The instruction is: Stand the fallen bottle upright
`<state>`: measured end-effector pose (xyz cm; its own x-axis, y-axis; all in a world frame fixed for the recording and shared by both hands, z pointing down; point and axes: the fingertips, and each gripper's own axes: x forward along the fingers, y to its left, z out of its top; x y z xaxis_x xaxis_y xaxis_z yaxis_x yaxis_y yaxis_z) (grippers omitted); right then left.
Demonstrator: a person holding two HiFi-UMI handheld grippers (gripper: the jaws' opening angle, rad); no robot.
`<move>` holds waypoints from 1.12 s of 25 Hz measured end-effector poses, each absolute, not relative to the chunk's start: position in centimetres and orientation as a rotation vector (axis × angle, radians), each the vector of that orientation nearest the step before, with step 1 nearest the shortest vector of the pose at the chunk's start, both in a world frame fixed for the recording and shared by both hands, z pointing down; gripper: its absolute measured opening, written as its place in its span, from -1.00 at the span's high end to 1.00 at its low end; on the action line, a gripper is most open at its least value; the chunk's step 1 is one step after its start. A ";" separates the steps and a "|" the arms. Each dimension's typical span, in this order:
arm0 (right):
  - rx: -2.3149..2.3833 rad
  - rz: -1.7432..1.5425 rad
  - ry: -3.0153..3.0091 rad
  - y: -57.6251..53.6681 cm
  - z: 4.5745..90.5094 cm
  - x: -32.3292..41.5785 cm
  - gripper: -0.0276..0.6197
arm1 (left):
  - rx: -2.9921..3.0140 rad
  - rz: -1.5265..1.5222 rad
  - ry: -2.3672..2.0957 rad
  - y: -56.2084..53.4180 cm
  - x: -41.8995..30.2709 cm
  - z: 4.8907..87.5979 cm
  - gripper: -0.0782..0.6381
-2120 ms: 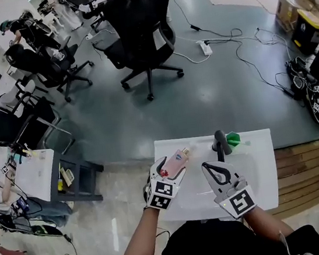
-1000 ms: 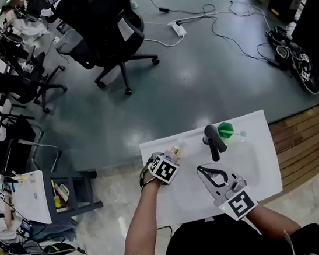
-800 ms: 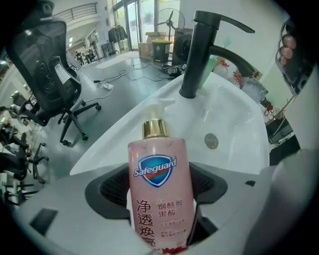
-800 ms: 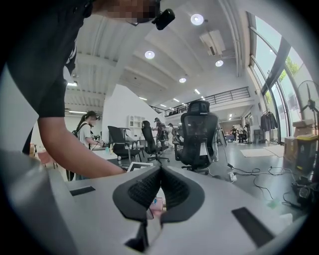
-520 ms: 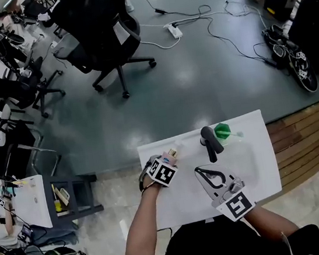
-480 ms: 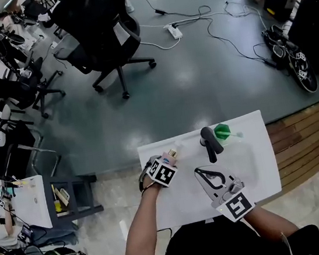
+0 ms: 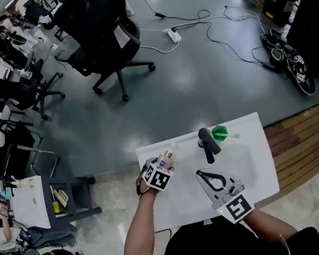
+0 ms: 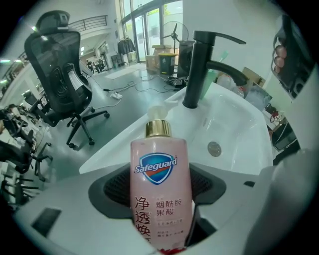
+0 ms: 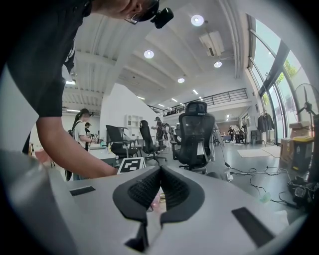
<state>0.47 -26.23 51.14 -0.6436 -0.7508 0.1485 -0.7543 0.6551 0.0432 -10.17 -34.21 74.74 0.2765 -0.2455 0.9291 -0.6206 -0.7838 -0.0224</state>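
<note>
A pink Safeguard soap bottle (image 8: 159,184) with a gold collar is held about upright, parallel to the black tap (image 8: 197,69). My left gripper (image 8: 159,199) is shut on its body. In the head view the bottle (image 7: 166,159) and left gripper (image 7: 162,165) are over the left rim of the white sink (image 7: 259,163). Its base is hidden, so I cannot tell whether it rests on the rim. My right gripper (image 7: 201,174) hovers over the basin, shut and holding nothing, with its jaws touching (image 9: 159,185).
The black tap (image 7: 206,143) stands at the basin's far side with a green object (image 7: 219,133) beside it. The drain (image 8: 214,148) lies in the basin. Office chairs (image 7: 105,37) and floor cables (image 7: 221,21) lie beyond the sink.
The left gripper carried the bottle from over the basin's left part out to the sink's left rim and brought it more upright. The right gripper stayed shut over the basin.
</note>
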 end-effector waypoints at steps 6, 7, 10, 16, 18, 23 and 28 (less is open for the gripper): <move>1.235 0.013 -2.713 -25.8 50.7 0.2 0.87 | 2.324 1.343 -0.903 -34.5 -11.0 71.7 -0.12; 1.229 0.006 -2.714 -25.7 50.6 0.1 0.87 | 2.344 1.308 -0.922 -34.5 -11.2 71.1 -0.12; 1.235 -0.003 -2.738 -25.4 50.0 -0.4 0.87 | 2.419 1.169 -0.983 -34.5 -11.9 69.2 -0.12; 1.209 -0.013 -2.760 -24.9 49.5 -1.5 0.87 | 2.475 1.023 -1.094 -33.8 -13.6 67.0 -0.12; 1.180 -0.026 -2.758 -24.8 49.5 -2.0 0.87 | 2.489 0.988 -1.125 -33.6 -14.0 66.4 -0.12; 1.158 -0.026 -2.786 -24.7 49.2 -3.1 0.87 | 2.507 0.902 -1.203 -33.5 -14.9 64.1 -0.12; 1.125 -0.035 -2.784 -24.6 49.4 -3.4 0.87 | 2.477 0.787 -1.312 -33.5 -16.2 62.1 -0.12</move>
